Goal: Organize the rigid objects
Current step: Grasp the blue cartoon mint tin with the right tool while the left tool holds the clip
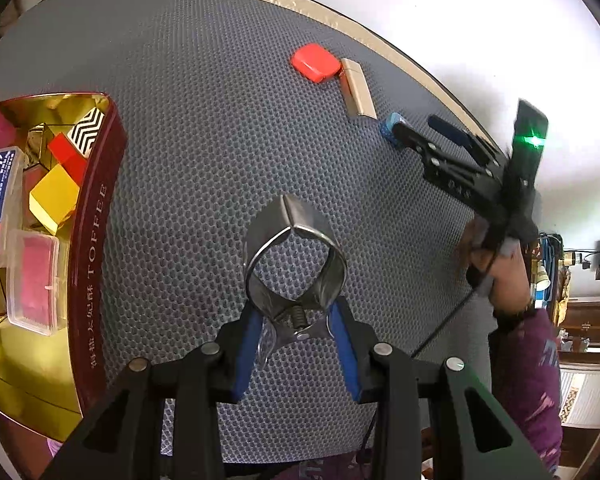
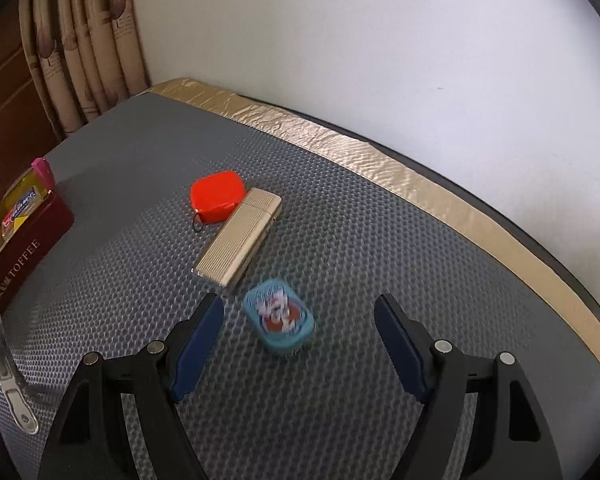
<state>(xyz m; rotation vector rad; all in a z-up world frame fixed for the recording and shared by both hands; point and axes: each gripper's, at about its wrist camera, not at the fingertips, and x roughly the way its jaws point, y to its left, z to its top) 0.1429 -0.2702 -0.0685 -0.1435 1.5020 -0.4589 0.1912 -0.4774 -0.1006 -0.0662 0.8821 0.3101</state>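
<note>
My left gripper (image 1: 296,314) is shut on a silver metal nipper tool (image 1: 296,256), gripping its handles while the jaws point away over the grey mat. That same tool (image 2: 8,380) shows at the left edge of the right wrist view. My right gripper (image 2: 299,300) is open, with a small blue tin (image 2: 278,316) lying on the mat between its fingers, nearer the left pad and not touched. From the left wrist view, the right gripper (image 1: 414,123) hangs over that blue tin (image 1: 388,130). A gold lighter (image 2: 240,240) and a red rounded case (image 2: 216,196) lie just beyond.
A dark red toffee tin (image 1: 100,216) stands at the mat's left, holding several blocks and small plastic boxes. Its wall (image 2: 28,248) also shows in the right wrist view. A gold tape strip (image 2: 380,160) borders the mat's far edge by the white wall. A person's sleeve (image 1: 532,360) is at right.
</note>
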